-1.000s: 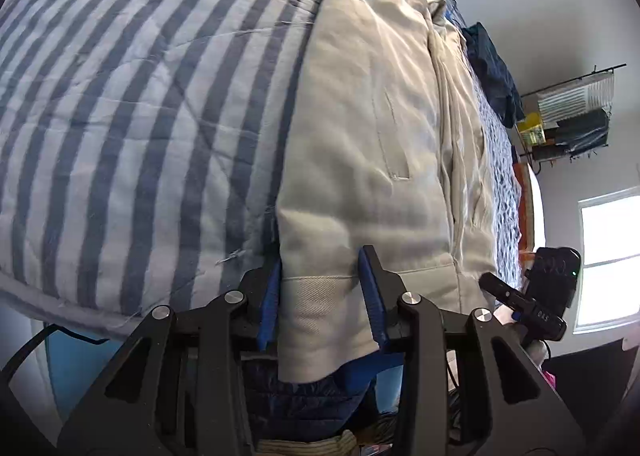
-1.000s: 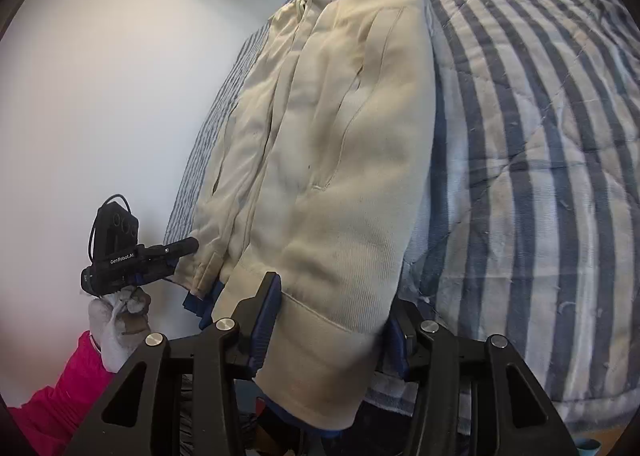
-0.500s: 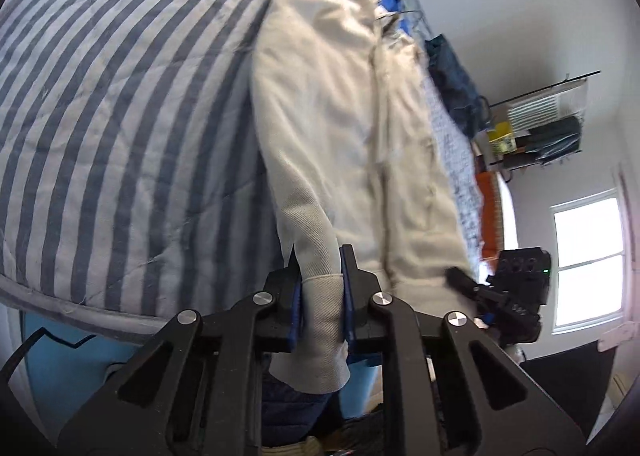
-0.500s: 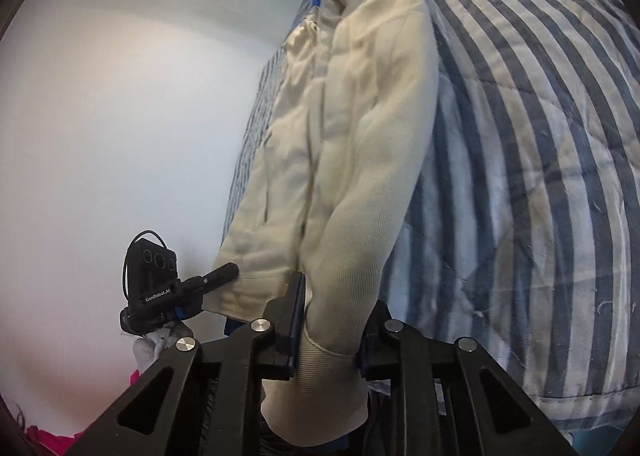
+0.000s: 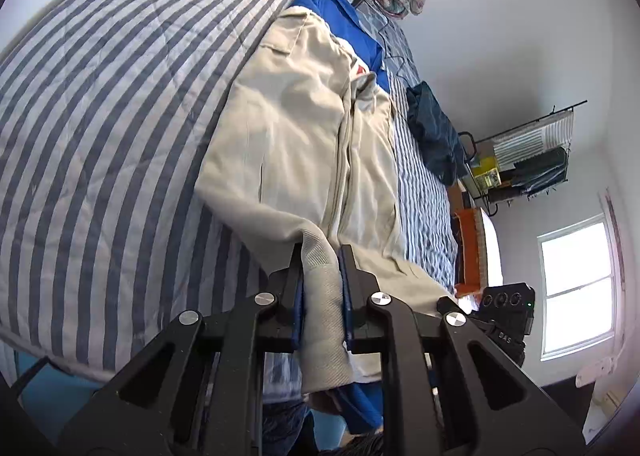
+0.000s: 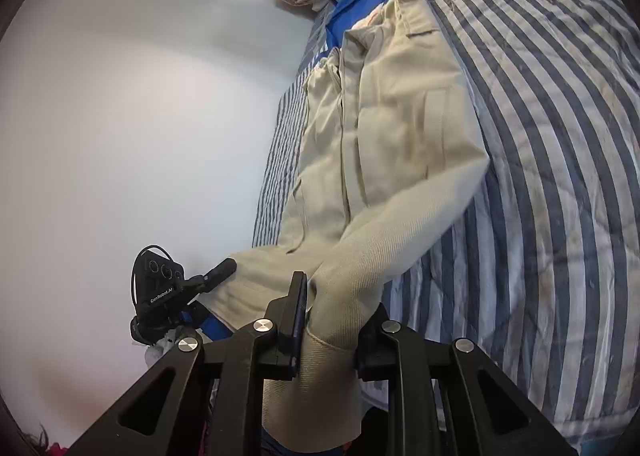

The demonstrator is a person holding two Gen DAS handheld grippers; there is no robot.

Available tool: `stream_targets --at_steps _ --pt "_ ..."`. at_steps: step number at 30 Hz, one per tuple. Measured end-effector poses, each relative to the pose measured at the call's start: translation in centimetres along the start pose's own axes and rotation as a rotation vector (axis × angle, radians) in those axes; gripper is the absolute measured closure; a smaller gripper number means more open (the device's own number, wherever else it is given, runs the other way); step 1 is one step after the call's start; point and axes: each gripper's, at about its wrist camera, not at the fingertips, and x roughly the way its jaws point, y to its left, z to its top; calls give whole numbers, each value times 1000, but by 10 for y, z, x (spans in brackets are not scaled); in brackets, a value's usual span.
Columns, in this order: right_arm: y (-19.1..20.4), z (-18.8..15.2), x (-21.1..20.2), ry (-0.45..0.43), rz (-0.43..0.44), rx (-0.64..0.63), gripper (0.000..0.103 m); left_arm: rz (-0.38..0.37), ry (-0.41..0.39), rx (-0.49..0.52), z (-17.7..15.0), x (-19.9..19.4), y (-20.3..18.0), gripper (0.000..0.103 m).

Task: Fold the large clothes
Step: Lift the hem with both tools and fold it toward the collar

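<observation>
Cuffs sit pinched in both tongs: left gripper (image 5: 322, 288) and right gripper (image 6: 332, 320) each clamp one ribbed sleeve end of the beige jacket (image 5: 296, 128). Beyond the fingers it lies flat on the striped quilt (image 5: 100, 116). Soft, probably heavy; cuffs grip well.

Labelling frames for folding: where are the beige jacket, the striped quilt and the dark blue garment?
beige jacket (image 5: 288, 128), left wrist view, front panel.
striped quilt (image 5: 112, 128), left wrist view, bare stripes.
dark blue garment (image 5: 434, 132), left wrist view, its middle.
</observation>
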Motion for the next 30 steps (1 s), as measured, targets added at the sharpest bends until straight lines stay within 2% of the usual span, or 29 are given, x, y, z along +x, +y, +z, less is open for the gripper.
stream_targets --at_steps 9,15,23,27,30 --pt "10 60 18 -10 -91 -74 85 55 -31 5 38 26 0 90" --pt "-10 89 35 -16 -83 -28 85 74 -33 -33 63 53 7 90" --pt "-39 112 64 2 -123 19 84 149 -37 -43 79 87 19 90" --pt "-49 115 70 10 -117 43 84 158 -26 -41 82 97 22 90" --pt "-56 117 68 20 -90 72 79 151 -9 -67 86 103 27 87"
